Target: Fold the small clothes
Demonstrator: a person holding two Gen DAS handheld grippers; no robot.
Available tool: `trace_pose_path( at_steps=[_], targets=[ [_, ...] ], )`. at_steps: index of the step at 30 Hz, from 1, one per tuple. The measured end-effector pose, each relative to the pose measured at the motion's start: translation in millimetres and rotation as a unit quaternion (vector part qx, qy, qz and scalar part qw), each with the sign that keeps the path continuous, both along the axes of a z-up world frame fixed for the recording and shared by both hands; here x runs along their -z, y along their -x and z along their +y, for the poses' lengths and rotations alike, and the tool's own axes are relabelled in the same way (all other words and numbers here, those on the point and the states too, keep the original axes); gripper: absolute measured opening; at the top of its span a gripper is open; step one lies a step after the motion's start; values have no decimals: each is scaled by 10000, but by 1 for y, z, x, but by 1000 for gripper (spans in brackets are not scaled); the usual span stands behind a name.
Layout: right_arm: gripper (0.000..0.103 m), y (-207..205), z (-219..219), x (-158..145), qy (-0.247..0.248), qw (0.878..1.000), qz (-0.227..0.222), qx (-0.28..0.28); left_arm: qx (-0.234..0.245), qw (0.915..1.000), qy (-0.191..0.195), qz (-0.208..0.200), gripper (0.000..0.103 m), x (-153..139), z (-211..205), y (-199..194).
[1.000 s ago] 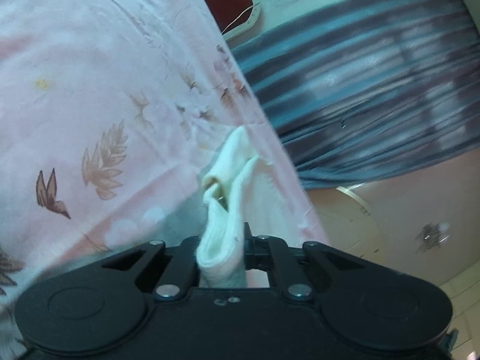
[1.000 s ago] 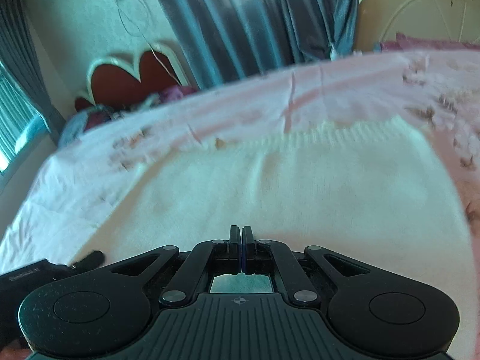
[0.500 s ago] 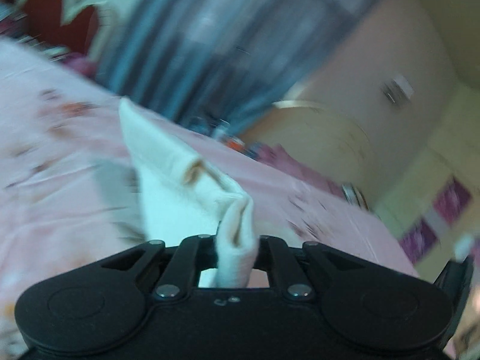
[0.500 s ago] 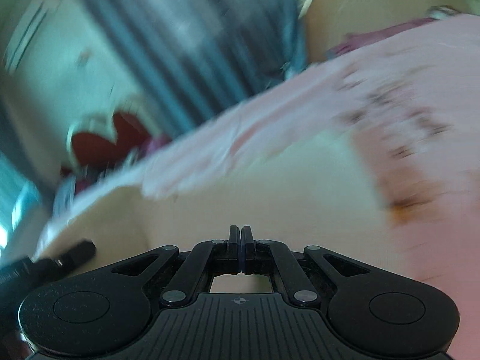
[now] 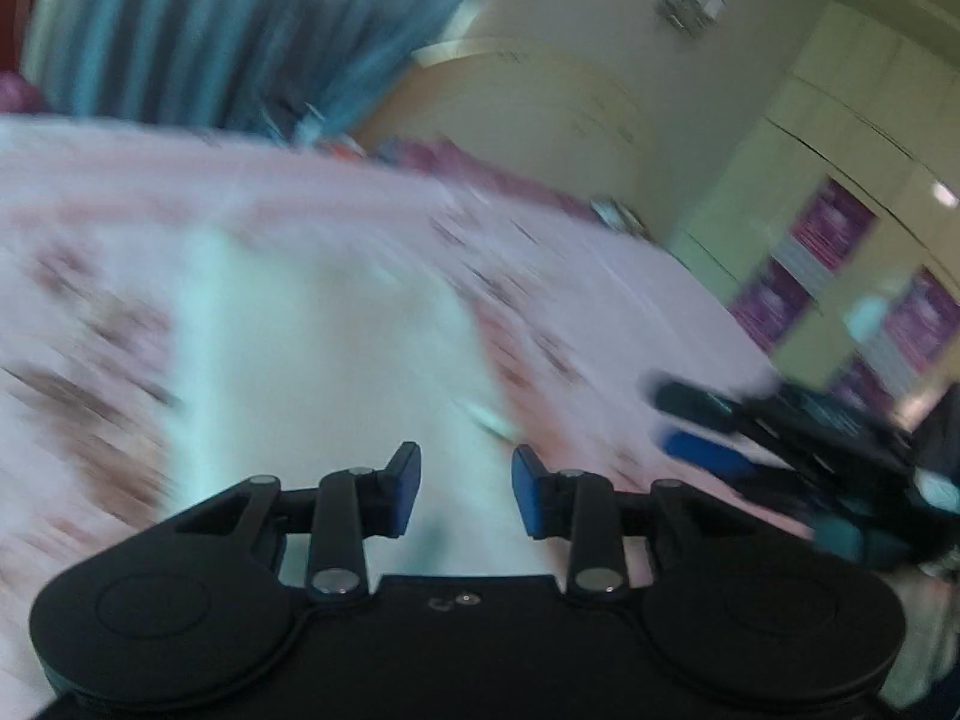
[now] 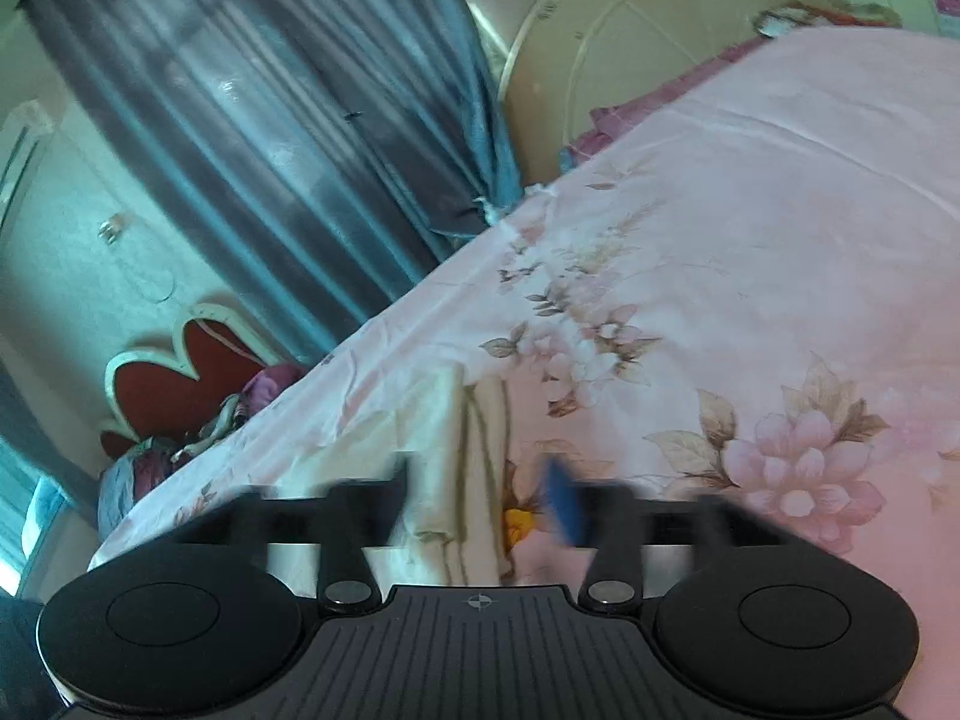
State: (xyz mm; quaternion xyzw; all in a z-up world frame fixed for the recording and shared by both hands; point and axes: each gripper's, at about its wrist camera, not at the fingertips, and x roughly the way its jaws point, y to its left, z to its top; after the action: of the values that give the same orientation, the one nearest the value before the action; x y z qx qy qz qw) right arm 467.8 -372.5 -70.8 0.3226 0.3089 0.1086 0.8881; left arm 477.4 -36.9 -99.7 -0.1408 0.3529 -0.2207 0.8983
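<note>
Both your left gripper (image 5: 465, 492) and right gripper (image 6: 480, 501) stand spread and empty, with the cream garment (image 6: 462, 480) folded on the bedsheet (image 6: 750, 252) just ahead between the fingers, so press its edges flat before regripping.

We saw our right gripper (image 6: 480, 495) with its jaws spread apart, the fingers blurred, one blue pad (image 6: 564, 504) at about five o'clock of centre. Between the jaws lay a folded cream knitted garment (image 6: 462, 480) on the pink floral bedsheet (image 6: 750, 300). Grey-blue pleated curtains (image 6: 288, 138) hung at eleven o'clock, and a red scalloped headboard (image 6: 186, 384) sat at nine o'clock.
</note>
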Motion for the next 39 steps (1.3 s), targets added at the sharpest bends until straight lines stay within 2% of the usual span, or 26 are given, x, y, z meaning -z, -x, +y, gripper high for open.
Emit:
trace_pose_path(
  at_steps=[2, 6, 9, 17, 18, 23, 27, 29, 33, 36, 39],
  targets=[
    [56, -7, 14, 4, -127, 9993, 71, -343, -265, 9993, -256, 5, 29, 4, 19, -9],
    [56, -21, 38, 15, 48, 9972, 305, -687, -541, 9978, -370, 97, 28, 15, 45, -25],
    [56, -30, 46, 26, 68, 9953, 474, -837, -555, 9974, -310, 336, 30, 25, 47, -36],
    [56, -53, 54, 41, 167, 9927, 585, -1042, -365, 9977, -393, 420, 31, 31, 48, -41],
    [55, -55, 55, 42, 161, 9924, 598, -1067, -325, 9977, -402, 436, 31, 32, 49, -43],
    [30, -62, 61, 43, 242, 9910, 563, -1191, -181, 9975, -529, 440, 32, 34, 49, -46],
    [29, -64, 67, 43, 477, 9894, 589, -1242, -77, 9980, -627, 22, 29, 25, 47, -43],
    [14, -64, 71, 40, 671, 9882, 549, -1265, 39, 9972, -752, 26, 31, 26, 43, -47],
    [11, -55, 78, 26, 967, 9867, 314, -1265, 124, 9967, -797, -34, 29, 22, 38, -51],
    [10, -43, 70, 11, 972, 9883, 119, -1172, 350, 9967, -682, -265, 29, 9, 34, -46],
    [10, -45, 66, 23, 1051, 9868, 377, -1171, 647, 9919, -1089, -97, 29, 15, 12, -51]
  ],
)
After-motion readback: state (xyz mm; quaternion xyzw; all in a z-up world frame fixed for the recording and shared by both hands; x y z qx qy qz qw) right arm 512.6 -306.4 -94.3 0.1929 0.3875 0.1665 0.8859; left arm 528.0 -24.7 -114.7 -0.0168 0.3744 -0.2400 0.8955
